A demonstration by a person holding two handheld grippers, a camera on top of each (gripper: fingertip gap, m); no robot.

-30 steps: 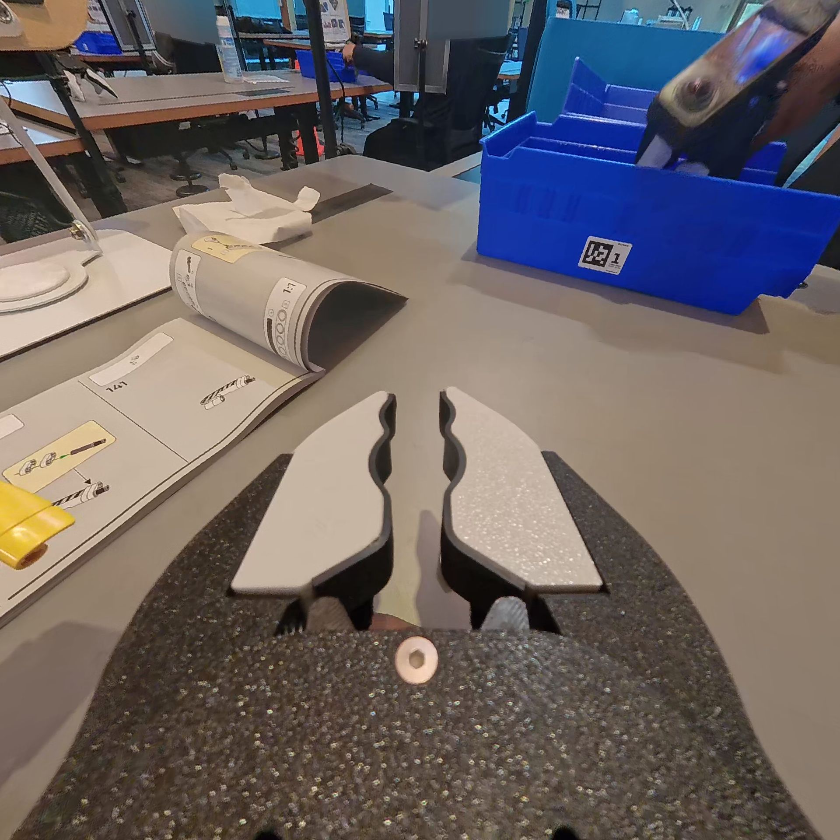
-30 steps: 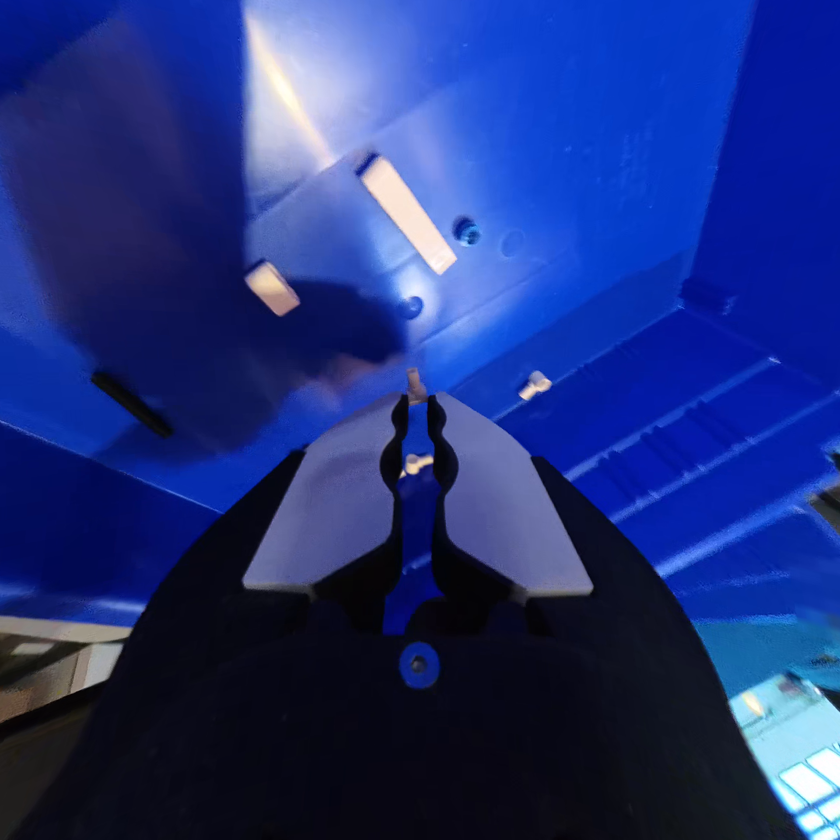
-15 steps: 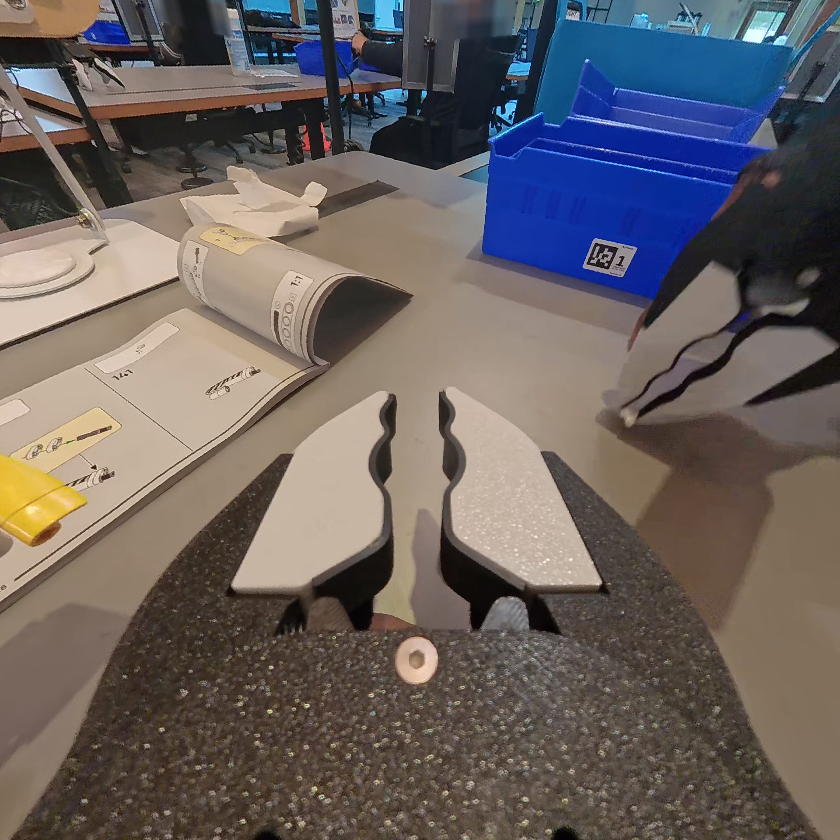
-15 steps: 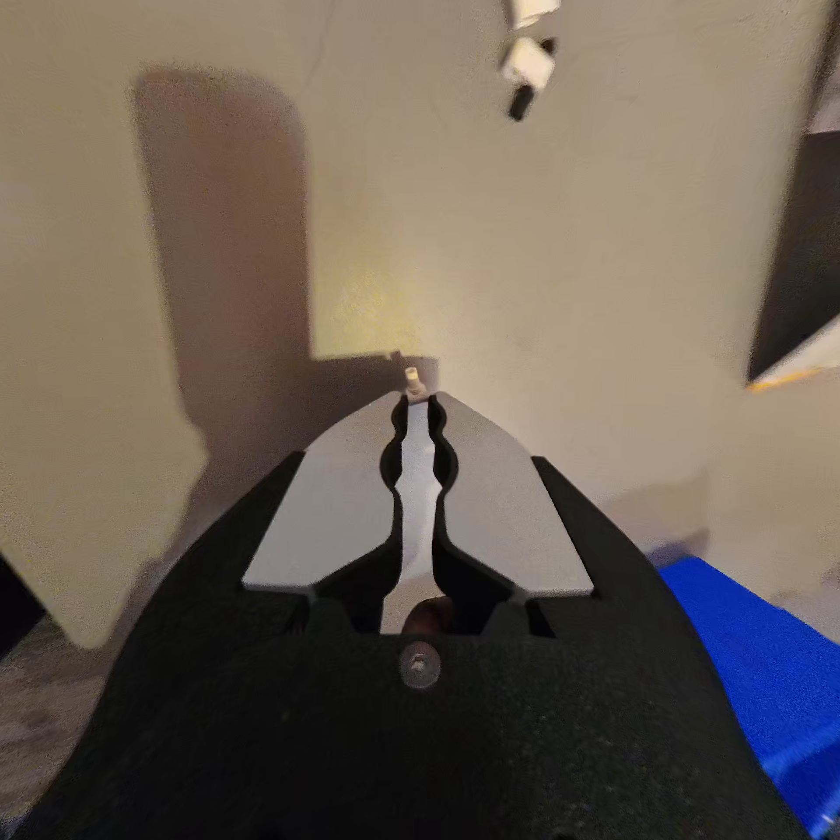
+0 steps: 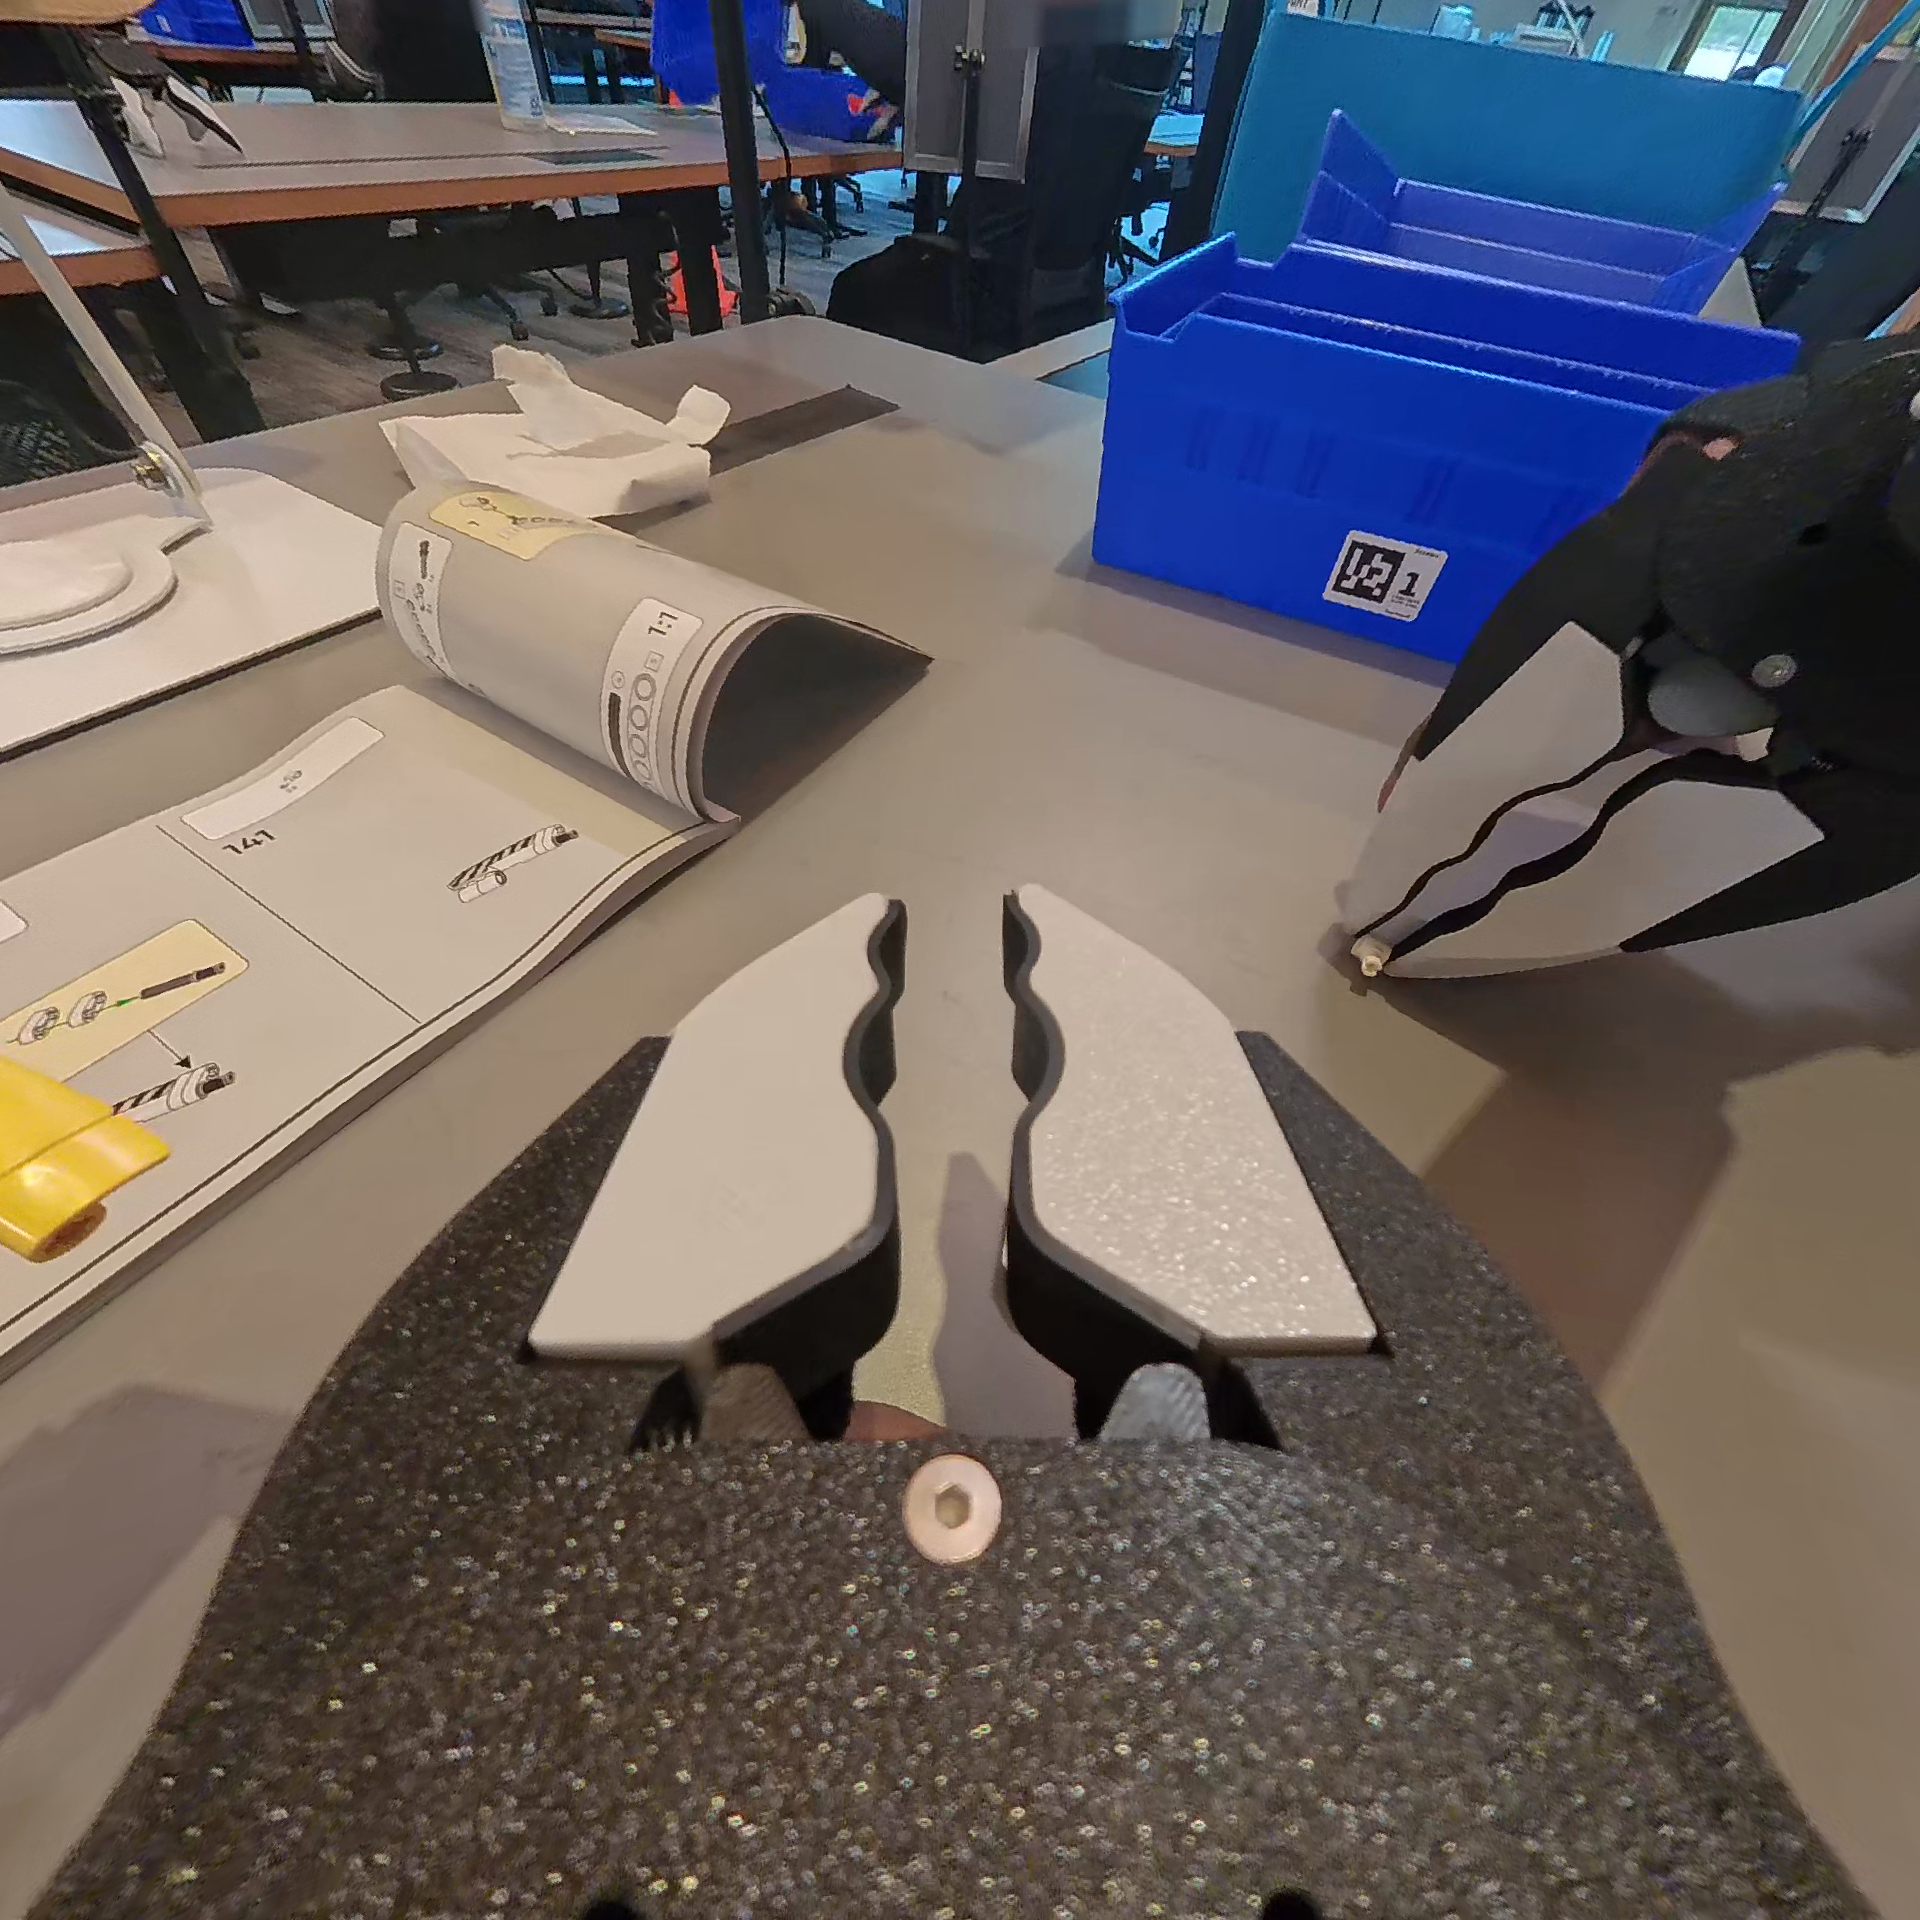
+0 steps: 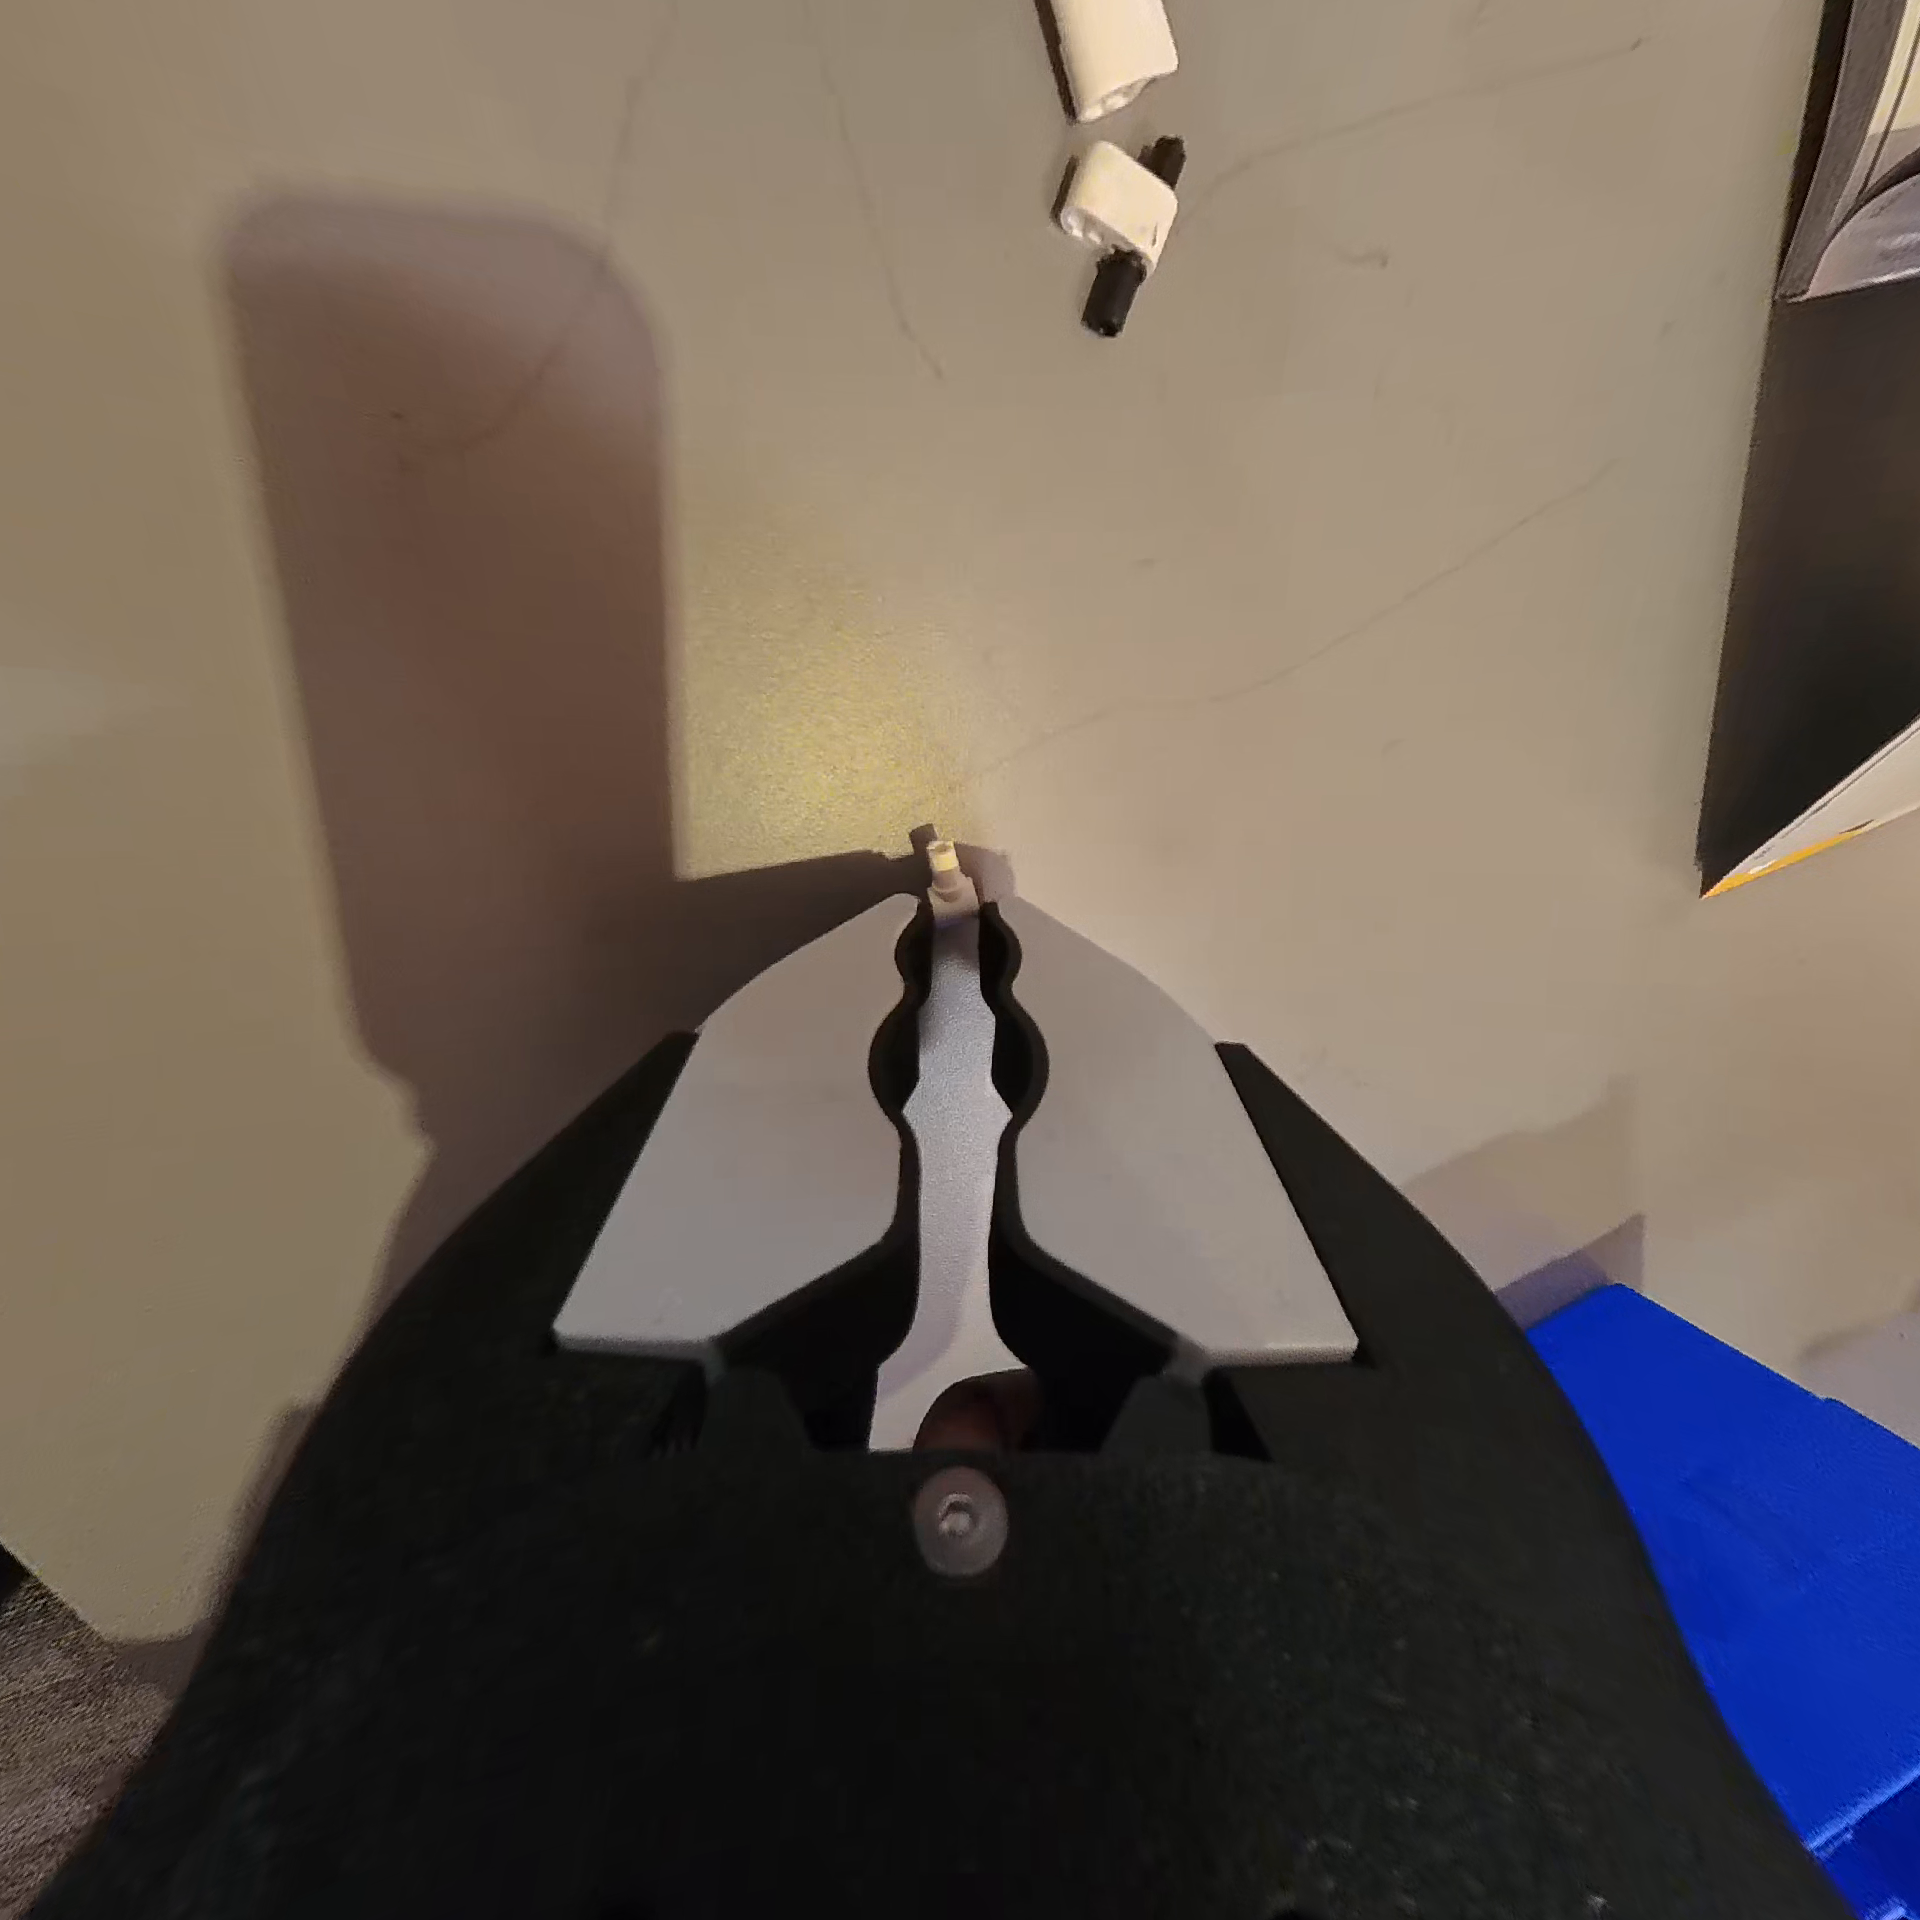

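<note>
My right gripper (image 6: 951,906) is shut on a small cream peg (image 6: 943,873) that sticks out past its fingertips, right at the grey table top. The left wrist view shows the same gripper (image 5: 1387,951) at the right with the peg (image 5: 1369,958) touching the table. My left gripper (image 5: 951,909) is open and empty, low over the bare table just right of the open instruction booklet (image 5: 343,894). Two white connector pieces with black pins (image 6: 1117,203) lie on the table ahead of the right gripper.
A blue bin (image 5: 1382,436) with a square marker stands at the back right; its corner shows in the right wrist view (image 6: 1745,1558). A crumpled white tissue (image 5: 566,436), a white board (image 5: 156,592) and a yellow part (image 5: 52,1164) lie to the left.
My right gripper left the blue bin with the peg in its tips and came down to the table at the right. My left gripper stayed open and nearly still.
</note>
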